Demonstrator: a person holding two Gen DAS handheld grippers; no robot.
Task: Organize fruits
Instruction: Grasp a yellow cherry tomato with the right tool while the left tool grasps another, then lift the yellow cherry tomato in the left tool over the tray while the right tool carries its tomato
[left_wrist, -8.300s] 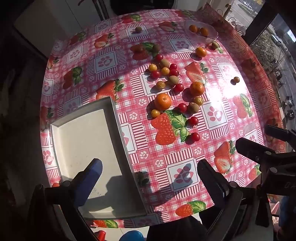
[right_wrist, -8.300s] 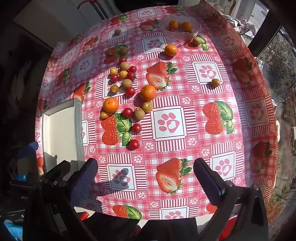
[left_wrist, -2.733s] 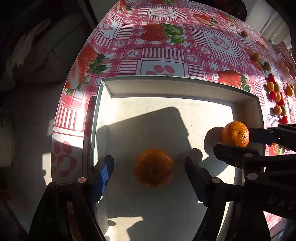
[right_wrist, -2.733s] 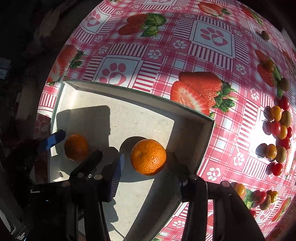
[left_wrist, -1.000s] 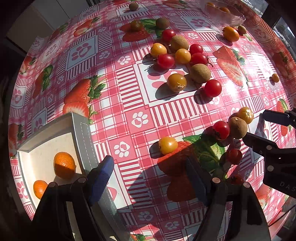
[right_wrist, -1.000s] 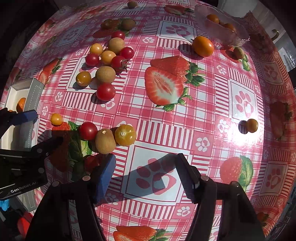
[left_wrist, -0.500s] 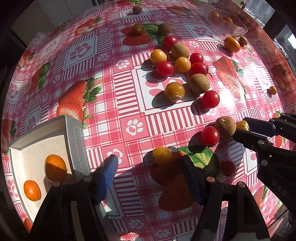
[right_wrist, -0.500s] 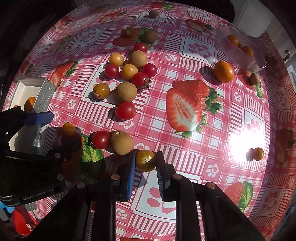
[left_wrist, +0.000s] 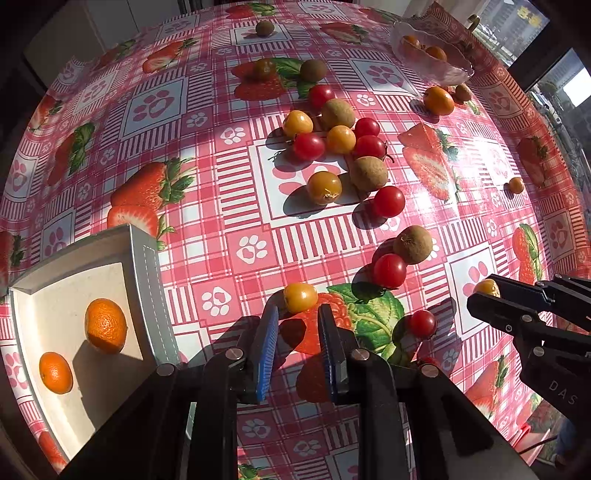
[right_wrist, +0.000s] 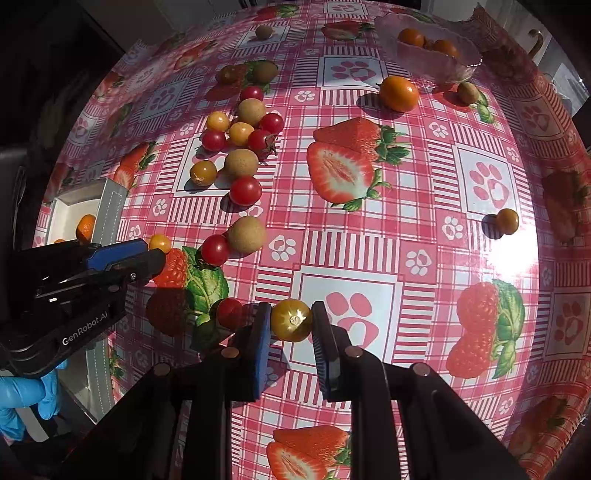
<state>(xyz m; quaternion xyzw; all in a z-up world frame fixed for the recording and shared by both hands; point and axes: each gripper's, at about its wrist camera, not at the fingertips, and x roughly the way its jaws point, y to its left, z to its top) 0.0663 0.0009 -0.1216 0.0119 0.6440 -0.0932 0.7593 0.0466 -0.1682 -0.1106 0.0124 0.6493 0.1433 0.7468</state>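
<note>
- Since half a second ago the left gripper (left_wrist: 297, 326) has drawn its fingers (left_wrist: 266, 339) in from a wide spread to a narrow gap, and they now sit just behind a small yellow tomato (left_wrist: 300, 296) without closing on it.
- Over the same stretch the right gripper (right_wrist: 291, 325) has kept its hold: its fingers (right_wrist: 262, 332) clamp a yellow-green tomato (right_wrist: 291, 319) on both sides, above the surface (right_wrist: 424, 177) near a printed paw square.
- From the left wrist camera, that held tomato (left_wrist: 487, 287) peeks out at the tip of the right gripper, off to the right of the small yellow tomato.
- Left of the small yellow tomato stands the white tray (left_wrist: 146, 266), and two oranges (left_wrist: 105, 325) lie inside it, one larger and one smaller.
- Just right of the small yellow tomato, a red cherry tomato (left_wrist: 389, 270) touches a brown longan (left_wrist: 413, 244); another red tomato (left_wrist: 422, 323) lies nearer the camera on the printed leaves.
- Beyond the small yellow tomato, farther up the surface, a loose cluster of red and yellow tomatoes and longans (left_wrist: 338, 147) lies in the sun.
- Far beyond it, a glass bowl (right_wrist: 439, 64) holds a few orange fruits, with one orange fruit (right_wrist: 399, 93) just beside the bowl.
</note>
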